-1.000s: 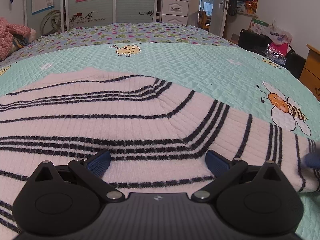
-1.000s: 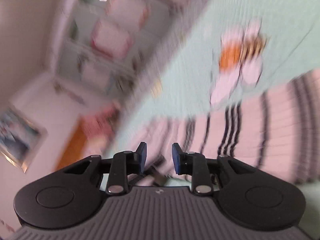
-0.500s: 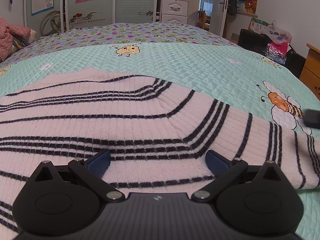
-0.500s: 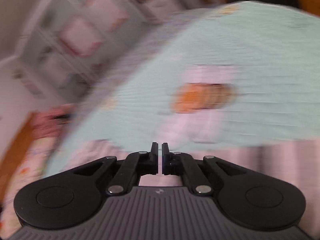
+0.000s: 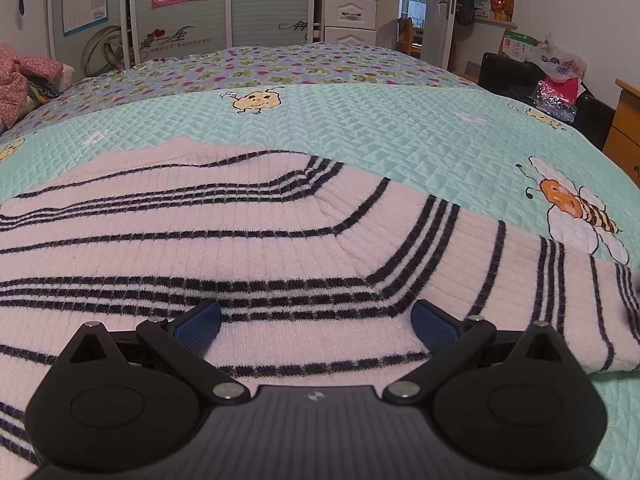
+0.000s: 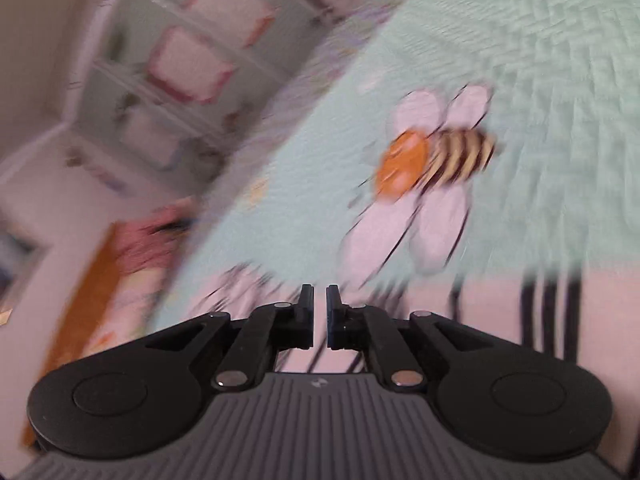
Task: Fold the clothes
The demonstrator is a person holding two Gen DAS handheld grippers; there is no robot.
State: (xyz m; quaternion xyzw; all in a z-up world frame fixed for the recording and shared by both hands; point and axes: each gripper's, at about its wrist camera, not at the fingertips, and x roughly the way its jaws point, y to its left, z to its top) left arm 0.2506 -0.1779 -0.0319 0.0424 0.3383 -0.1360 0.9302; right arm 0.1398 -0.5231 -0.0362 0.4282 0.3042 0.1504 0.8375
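Observation:
A pink knit sweater (image 5: 248, 248) with black stripes lies spread flat on the teal quilted bedspread (image 5: 400, 132). Its sleeve (image 5: 560, 304) reaches to the right, below a bee print (image 5: 576, 208). My left gripper (image 5: 316, 320) hovers low over the sweater's body. It is open, its blue pads (image 5: 200, 320) wide apart with nothing between them. The right wrist view is blurred and tilted. There my right gripper (image 6: 320, 296) is shut to a thin slit at the sweater's edge (image 6: 480, 320), pointing at the bee print (image 6: 436, 160). I cannot tell whether cloth is pinched.
Wardrobe doors with posters (image 5: 180, 4) stand beyond the bed's far end. A white drawer chest (image 5: 350, 16) and an open door are behind. Red clothing (image 5: 20, 80) is heaped at the left. Bags on a black seat (image 5: 556, 80) and a wooden cabinet (image 5: 624, 128) stand at the right.
My right gripper's jaws have shut from a finger-wide gap, and its view has swung across the bedspread toward the bee print. The left gripper and the sweater have stayed in place.

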